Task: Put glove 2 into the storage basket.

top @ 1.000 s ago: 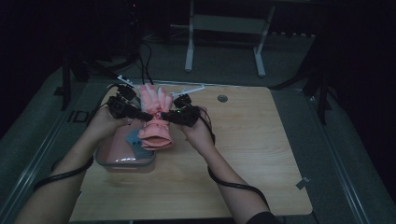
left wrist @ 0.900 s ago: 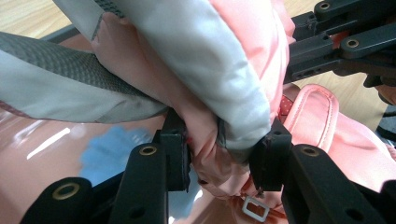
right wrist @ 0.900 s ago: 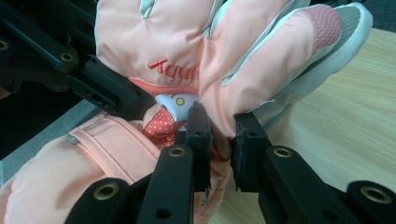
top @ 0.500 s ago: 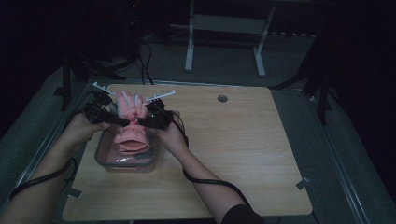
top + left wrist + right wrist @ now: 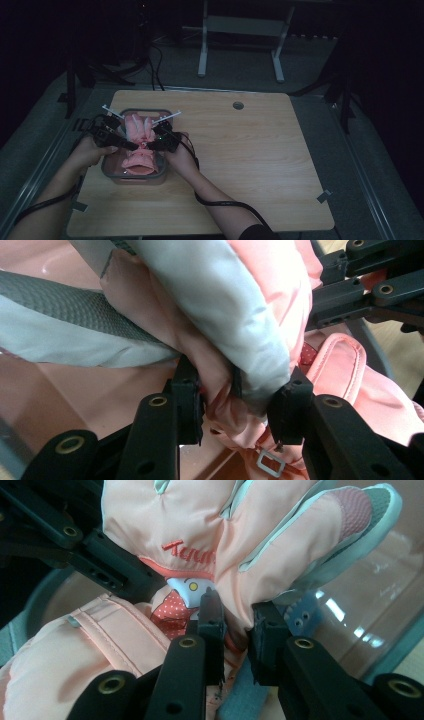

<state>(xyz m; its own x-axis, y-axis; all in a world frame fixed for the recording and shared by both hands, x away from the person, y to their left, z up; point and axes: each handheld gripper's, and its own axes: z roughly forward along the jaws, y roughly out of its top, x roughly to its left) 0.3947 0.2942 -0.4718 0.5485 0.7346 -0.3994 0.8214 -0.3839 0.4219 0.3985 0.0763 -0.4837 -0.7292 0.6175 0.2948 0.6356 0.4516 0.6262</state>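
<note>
With each tool (image 5: 131, 145) (image 5: 149, 145) clamped on the pink glove (image 5: 138, 136), lower both evenly so it settles flat inside the clear container (image 5: 162, 172), then release.

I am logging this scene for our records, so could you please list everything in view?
Padded glove: one, pink with grey trim, over the container, pinched from both sides.
Lidless plastic container: one, clear, on the table's left part, under the glove.
Table: one, light wood, with a round hole near its far edge.
Stand: one, grey metal, on the floor beyond the table.
Left gripper: black, shut on the glove.
Right gripper: black, shut on the glove.
</note>
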